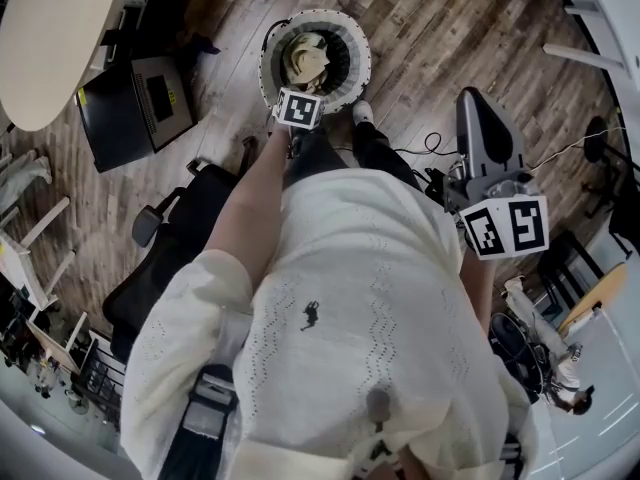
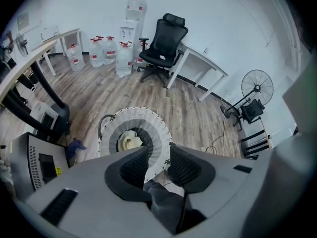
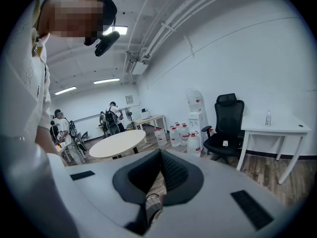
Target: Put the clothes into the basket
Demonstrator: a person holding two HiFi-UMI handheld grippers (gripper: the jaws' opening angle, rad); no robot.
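round white woven basket upright on wood floor, crumpled cream garment inside

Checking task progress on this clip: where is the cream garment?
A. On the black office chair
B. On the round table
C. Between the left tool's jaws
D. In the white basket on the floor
D: the cream garment lies down inside the white basket, while the left tool hovers above it, its jaws apart with nothing between them.
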